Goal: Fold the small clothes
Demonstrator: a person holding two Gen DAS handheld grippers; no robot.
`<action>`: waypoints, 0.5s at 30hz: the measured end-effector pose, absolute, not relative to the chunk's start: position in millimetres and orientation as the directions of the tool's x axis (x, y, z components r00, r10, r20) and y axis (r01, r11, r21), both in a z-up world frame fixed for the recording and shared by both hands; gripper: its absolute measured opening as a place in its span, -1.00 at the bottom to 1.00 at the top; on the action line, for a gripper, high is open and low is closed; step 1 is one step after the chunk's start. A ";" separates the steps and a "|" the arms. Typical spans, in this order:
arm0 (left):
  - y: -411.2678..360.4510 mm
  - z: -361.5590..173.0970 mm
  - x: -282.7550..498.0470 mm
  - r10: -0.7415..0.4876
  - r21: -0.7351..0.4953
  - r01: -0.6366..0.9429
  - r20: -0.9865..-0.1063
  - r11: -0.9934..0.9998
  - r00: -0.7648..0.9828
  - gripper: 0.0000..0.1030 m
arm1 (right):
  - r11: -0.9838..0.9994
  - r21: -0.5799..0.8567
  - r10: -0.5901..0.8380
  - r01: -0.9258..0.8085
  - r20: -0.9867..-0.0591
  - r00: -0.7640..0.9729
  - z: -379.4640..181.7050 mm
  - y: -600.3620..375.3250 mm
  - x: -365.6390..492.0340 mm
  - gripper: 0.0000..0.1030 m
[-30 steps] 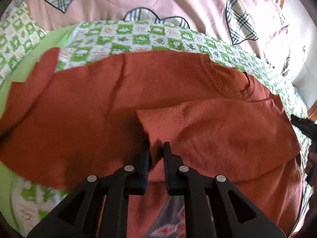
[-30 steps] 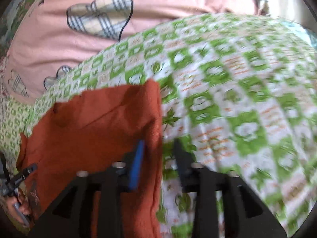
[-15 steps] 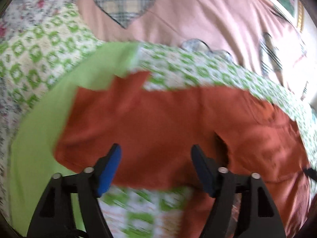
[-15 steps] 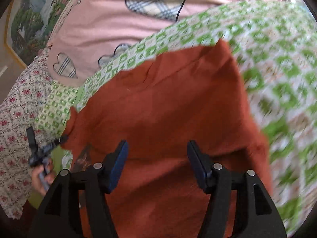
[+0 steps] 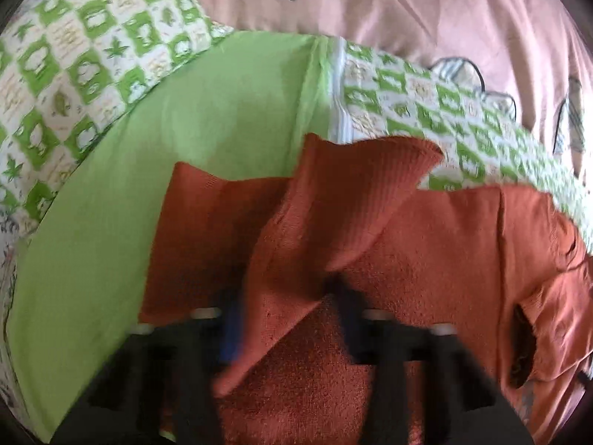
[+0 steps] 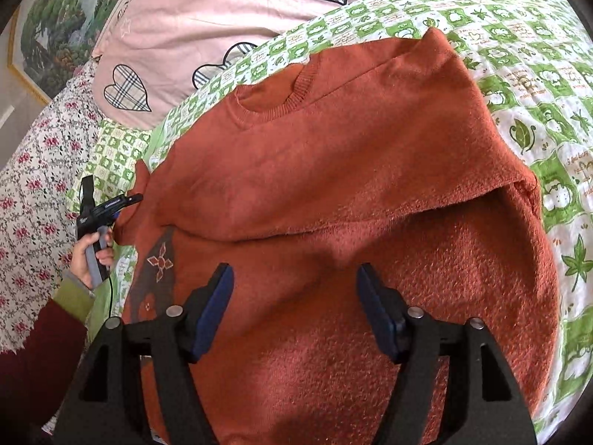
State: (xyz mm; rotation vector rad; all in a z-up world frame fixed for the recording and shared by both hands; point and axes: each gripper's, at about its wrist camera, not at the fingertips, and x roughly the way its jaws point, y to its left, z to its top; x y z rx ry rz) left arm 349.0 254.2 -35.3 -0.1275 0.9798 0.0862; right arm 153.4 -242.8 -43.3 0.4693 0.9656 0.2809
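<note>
A rust-orange knit sweater [image 6: 333, 170] lies on the bed, neckline away from me, with its right sleeve folded across the chest. My right gripper [image 6: 294, 311] is open and empty, hovering over the sweater's lower body. My left gripper [image 5: 285, 319] is at the sweater's left sleeve [image 5: 333, 204]; the ribbed cuff end stands up between its blurred jaws, which look partly apart. In the right wrist view the left gripper [image 6: 128, 200] touches that sleeve at the far left, held by a hand.
The bed has a green-and-white patterned cover [image 6: 537, 74] with a plain green underside [image 5: 166, 155]. A pink quilt with plaid hearts [image 6: 222, 11] lies behind. A floral sheet [image 6: 26, 204] is at the left.
My left gripper moved left to the sleeve, and the sleeve's cuff end now stands between its jaws. My right gripper opened, let go of the folded sleeve and swung over the sweater's body.
</note>
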 end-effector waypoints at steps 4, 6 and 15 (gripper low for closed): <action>236.9 -23.8 336.2 0.006 -0.057 -0.087 -0.803 0.995 0.596 -0.91 | 0.870 0.492 0.424 -0.025 -0.722 0.546 -43.7 -242.1 154.2 0.35; 226.6 -13.8 327.4 -0.021 -0.081 -0.069 -0.784 0.994 0.620 -0.91 | 0.869 0.495 0.427 -0.030 -0.717 0.551 -43.0 -242.1 153.8 0.35; 120.5 45.7 276.2 -0.265 -0.270 0.113 -0.636 0.956 0.725 -0.91 | 0.864 0.503 0.414 -0.016 -0.693 0.590 -37.3 -253.1 150.0 0.35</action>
